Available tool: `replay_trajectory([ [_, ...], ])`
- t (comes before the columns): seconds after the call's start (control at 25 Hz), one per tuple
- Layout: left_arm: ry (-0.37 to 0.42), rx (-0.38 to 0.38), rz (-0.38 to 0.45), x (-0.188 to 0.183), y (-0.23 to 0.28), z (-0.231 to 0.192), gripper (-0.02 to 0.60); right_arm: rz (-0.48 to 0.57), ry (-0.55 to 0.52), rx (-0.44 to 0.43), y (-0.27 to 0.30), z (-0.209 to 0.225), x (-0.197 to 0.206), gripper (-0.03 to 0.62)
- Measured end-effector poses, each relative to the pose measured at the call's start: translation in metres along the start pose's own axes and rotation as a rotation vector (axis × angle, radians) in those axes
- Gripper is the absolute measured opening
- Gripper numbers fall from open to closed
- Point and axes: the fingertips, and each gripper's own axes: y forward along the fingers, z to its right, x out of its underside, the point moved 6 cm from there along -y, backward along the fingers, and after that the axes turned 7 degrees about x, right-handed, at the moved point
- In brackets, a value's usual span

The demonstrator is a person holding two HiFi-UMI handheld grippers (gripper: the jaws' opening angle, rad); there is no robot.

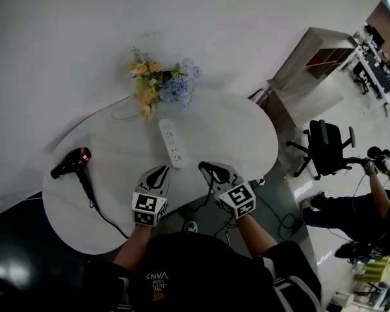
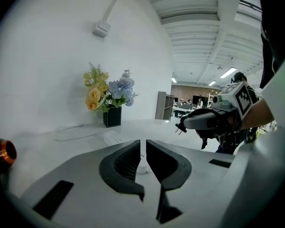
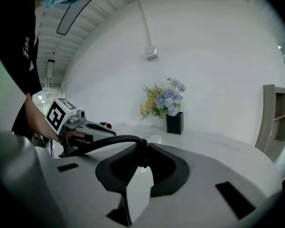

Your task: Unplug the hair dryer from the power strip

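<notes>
Right gripper (image 3: 141,158) pinches the black plug (image 2: 182,126), prongs bare, held off the near table (image 1: 247,129) edge, apart from the white power strip (image 1: 171,143) at mid-table. Left gripper (image 2: 143,148) is nearly pressed together with a thin slit, empty. Hair dryer (image 1: 70,163) lies at the table's left edge, its cord (image 1: 101,210) running off the near rim. Flowers (image 1: 159,83) stand by the white wall, an office chair (image 1: 328,147) on the floor to the right.

Black hair dryer (image 1: 70,164), orange-ringed, white power strip (image 1: 171,143), yellow and perhaps lilac flowers (image 1: 161,83)
</notes>
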Motion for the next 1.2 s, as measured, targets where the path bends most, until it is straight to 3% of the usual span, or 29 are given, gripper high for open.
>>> replay_trajectory([
  [0.36,0.052,-0.019,0.062,-0.01,-0.041,0.022,0.031,0.038,0.052,0.018,-0.04,-0.011,-0.002,0.074],
  [1.2,0.072,-0.128,0.159,-0.02,-0.122,0.055,0.018,0.017,0.087,0.044,-0.105,-0.03,0.002,0.074],
])
